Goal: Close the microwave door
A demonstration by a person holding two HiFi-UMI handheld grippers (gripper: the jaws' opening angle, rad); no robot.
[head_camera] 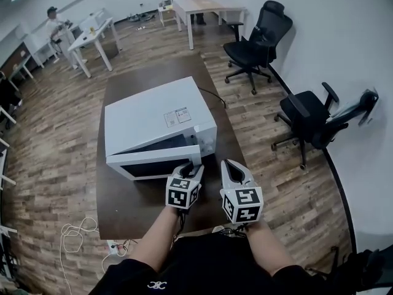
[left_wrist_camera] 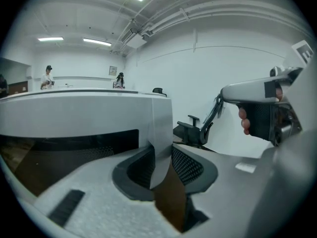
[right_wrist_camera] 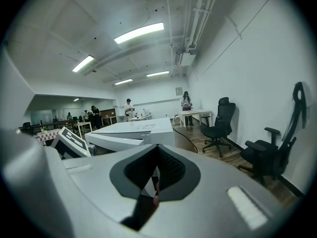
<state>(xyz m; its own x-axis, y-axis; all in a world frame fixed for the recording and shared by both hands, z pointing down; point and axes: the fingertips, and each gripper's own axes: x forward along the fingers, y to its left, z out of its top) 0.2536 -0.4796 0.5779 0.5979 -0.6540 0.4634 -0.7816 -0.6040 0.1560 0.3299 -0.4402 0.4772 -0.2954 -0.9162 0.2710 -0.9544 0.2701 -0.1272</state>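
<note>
Door point(head_camera: 150, 163), ajar, runs crosswise, free end clamped in left gripper point(head_camera: 191, 165) jaws; right gripper point(head_camera: 229, 164) jaws closed.

The microwave point(head_camera: 153, 118) sits on the table point(head_camera: 147, 211), with bare tabletop on its near side. Its door point(head_camera: 153, 163) faces near and stands ajar, the gap widest at the right. The left gripper point(head_camera: 192, 166) is at the door's right edge, which is caught between its jaws. The right gripper point(head_camera: 228, 163) is just to its right. A near chair point(head_camera: 310, 118) and a far chair point(head_camera: 255, 42) stand right of the table. Desks point(head_camera: 206, 5) stand far behind, and cables point(head_camera: 73, 235) lie on the floor at the near left.
</note>
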